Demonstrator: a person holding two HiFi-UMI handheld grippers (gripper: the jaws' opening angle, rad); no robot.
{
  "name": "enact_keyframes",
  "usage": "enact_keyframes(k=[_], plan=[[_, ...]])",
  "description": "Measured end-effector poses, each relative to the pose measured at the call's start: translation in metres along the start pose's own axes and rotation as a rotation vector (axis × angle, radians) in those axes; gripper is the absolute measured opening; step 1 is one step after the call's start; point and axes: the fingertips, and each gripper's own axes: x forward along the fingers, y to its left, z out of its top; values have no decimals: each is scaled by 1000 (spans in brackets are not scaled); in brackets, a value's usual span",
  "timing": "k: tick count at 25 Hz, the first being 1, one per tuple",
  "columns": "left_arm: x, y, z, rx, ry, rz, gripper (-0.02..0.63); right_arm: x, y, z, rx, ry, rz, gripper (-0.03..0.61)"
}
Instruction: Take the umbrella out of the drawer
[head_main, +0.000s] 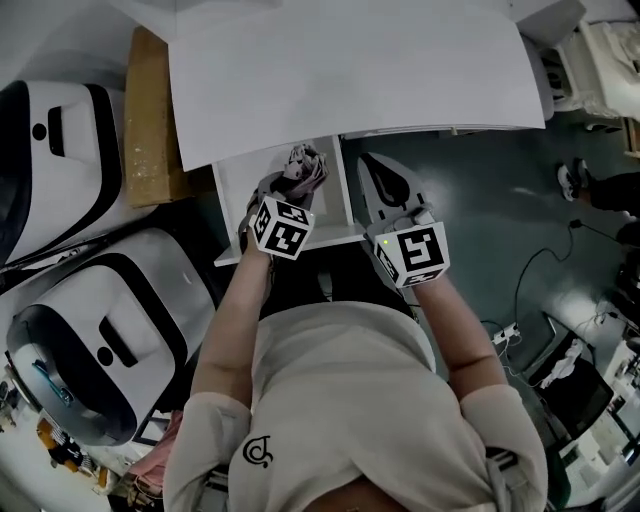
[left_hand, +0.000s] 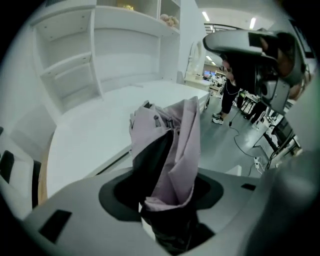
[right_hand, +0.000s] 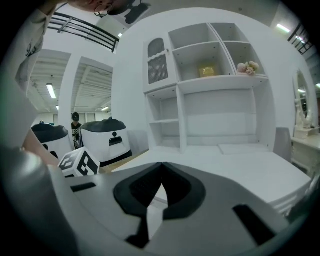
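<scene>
Holding the umbrella (left_hand: 175, 145) in your left gripper (head_main: 287, 190), you have the jaws closed partway on its bundled lilac folds, with a darker fold pressed in beside them. The umbrella stands up out of the jaws, over the open drawer (head_main: 341, 195) and just in front of the desk (head_main: 350, 70). Its lower end is hidden below the jaws, so you cannot tell from here whether it has cleared the drawer's front. Your right gripper (head_main: 378, 172) sits just beside the drawer's right wall, tips together and nothing between them.

Watch the grip first. It looks as if you are pinching soft material and not the stiff stem inside, and soft material can slide. A quick swing or a jolt could let the umbrella slip down through the jaws and drop back into the drawer or onto the floor.

Mind the desk edge too. The top overhangs the drawer, and the upper end of the umbrella is near it. Tilting the gripper forward could catch that end on the edge and lever the umbrella out of the jaws.

The folds look unfastened. If they spread, a flap could snag on the drawer wall as you draw away.

Your right gripper is near enough to knock the drawer if you swing it inward.
</scene>
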Motion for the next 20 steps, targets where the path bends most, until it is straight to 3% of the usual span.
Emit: enact_keyframes(k=[7,12,20], plan=[[-52,7,29,27,-130,29,241,-5,20,28,-27,-51,5,6],[-100,25,62,28,-271,75,241,-4,33,53,-62,-93,20,6],[-176,50,110,-47,-524,128,241,2,48,82,-91,-150,42,6]])
